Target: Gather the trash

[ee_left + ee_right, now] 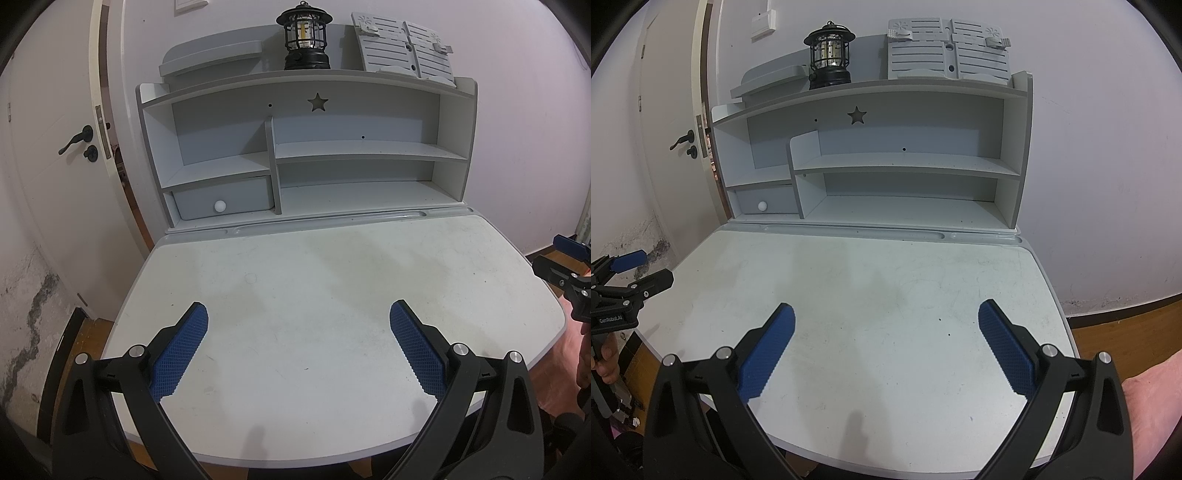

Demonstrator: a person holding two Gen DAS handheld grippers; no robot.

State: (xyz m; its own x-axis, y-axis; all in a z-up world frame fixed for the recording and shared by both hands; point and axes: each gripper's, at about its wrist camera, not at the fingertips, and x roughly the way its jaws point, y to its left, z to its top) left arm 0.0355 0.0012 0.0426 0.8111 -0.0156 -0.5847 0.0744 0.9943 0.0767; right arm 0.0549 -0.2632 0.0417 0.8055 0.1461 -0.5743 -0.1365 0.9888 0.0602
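No trash shows in either view. A white desk top [314, 295] [868, 295], scuffed and bare, lies under both grippers. My left gripper [299, 317] hovers above the desk's near half, open, its blue-padded fingers wide apart with nothing between them. My right gripper [886, 317] hangs the same way over the near half, open and holding nothing. Each gripper also appears in the other's view: the right gripper [569, 266] at the desk's right edge, the left gripper [631, 273] at the left edge, held by a hand [607, 360].
A grey hutch [306, 147] [871, 155] with bare shelves and a small drawer [225, 201] stands at the desk's back. On top sit a black lantern [304, 37] [829, 57] and a grey slatted book stand [402, 48]. A white door [66, 155] is left.
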